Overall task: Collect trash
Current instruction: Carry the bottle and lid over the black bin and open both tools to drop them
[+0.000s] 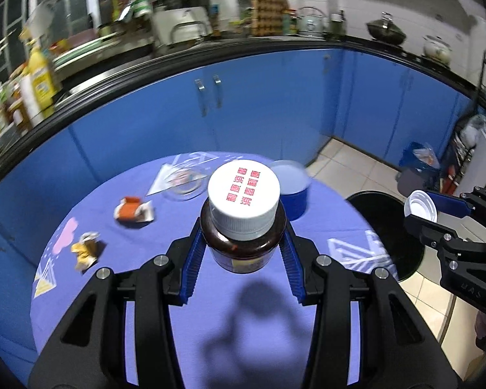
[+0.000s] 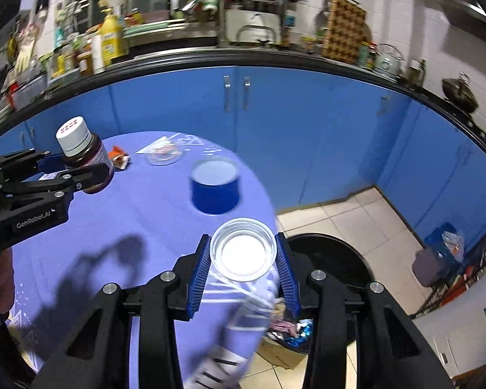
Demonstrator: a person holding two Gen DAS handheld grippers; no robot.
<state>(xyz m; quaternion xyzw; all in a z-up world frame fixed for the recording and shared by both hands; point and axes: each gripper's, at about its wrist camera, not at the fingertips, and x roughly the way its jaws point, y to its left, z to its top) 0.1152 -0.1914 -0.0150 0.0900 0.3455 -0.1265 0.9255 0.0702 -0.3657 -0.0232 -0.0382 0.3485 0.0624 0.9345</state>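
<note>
My left gripper (image 1: 243,236) is shut on a brown bottle (image 1: 243,223) with a white cap that carries red print, held upright above the purple table (image 1: 230,308). My right gripper (image 2: 243,243) is shut on a clear plastic cup (image 2: 243,253), at the table's right edge beside a black trash bin (image 2: 337,265). On the table lie an orange and white wrapper (image 1: 133,212), a crumpled yellow wrapper (image 1: 86,249) and a clear plastic lid (image 1: 184,183). The right wrist view shows the bottle (image 2: 77,142) at the far left.
A blue bowl (image 1: 293,191) stands at the table's far edge. The bin (image 1: 388,223) sits on the tiled floor to the right and holds some trash. Blue cabinets (image 1: 243,103) under a cluttered counter run behind. A blue bag (image 1: 419,159) stands in the corner.
</note>
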